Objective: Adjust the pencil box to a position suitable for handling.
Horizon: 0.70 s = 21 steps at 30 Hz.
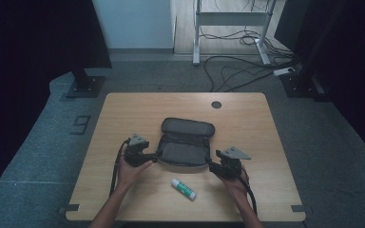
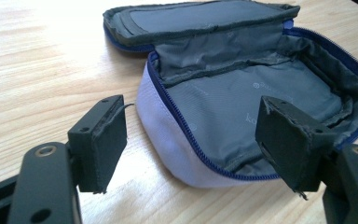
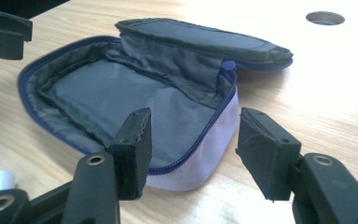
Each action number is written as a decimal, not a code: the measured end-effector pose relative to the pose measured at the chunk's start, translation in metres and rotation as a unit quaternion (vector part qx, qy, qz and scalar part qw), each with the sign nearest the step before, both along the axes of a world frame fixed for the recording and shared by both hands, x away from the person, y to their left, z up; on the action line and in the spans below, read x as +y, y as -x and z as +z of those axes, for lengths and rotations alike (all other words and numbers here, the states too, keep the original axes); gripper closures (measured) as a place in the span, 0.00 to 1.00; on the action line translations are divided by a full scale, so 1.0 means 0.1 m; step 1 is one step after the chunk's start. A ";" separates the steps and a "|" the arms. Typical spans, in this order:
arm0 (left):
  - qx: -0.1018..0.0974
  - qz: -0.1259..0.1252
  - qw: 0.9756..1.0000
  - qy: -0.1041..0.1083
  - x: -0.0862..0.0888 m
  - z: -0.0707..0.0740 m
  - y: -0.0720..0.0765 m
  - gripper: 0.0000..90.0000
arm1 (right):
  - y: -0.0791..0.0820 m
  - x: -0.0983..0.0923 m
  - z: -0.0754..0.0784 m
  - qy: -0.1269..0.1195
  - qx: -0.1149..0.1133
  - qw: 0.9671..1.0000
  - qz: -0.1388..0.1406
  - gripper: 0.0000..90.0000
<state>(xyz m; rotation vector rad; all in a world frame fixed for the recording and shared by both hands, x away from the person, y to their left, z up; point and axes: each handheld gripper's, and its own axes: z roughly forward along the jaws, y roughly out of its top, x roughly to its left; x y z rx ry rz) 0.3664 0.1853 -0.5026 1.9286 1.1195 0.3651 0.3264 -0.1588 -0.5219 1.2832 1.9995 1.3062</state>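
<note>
The pouch (image 1: 185,145) lies open at the middle of the table (image 1: 123,114), its lid folded back onto the far side. The left gripper (image 1: 153,156) sits at the pouch's left end, the right gripper (image 1: 210,164) at its right end. Both sets of fingers stand apart and press on nothing: in each gripper view the near zipped rim of the pouch (image 2: 186,140) (image 3: 200,140) passes between the fingers without contact (one finger inside the rim, one outside). A glue stick (image 1: 184,189) lies on the table near the front edge, between the two hands.
</note>
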 end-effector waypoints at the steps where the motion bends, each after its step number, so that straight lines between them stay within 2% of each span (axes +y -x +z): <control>1: -0.001 0.002 1.000 0.002 0.02 0.01 0.02 0.29 | 0.01 0.00 0.00 -0.001 0.000 1.000 0.003 0.48; 7: -0.007 0.007 1.000 0.005 0.17 0.07 0.14 0.30 | 0.06 -0.01 0.02 -0.003 -0.001 1.000 0.020 0.48; 12: -0.014 0.013 1.000 0.023 0.35 0.11 0.24 0.30 | 0.12 0.02 0.03 -0.004 -0.005 0.999 0.036 0.48; 21: -0.006 0.013 0.999 0.029 0.49 0.00 0.41 0.31 | 0.32 0.06 0.07 -0.007 -0.007 0.998 0.058 0.48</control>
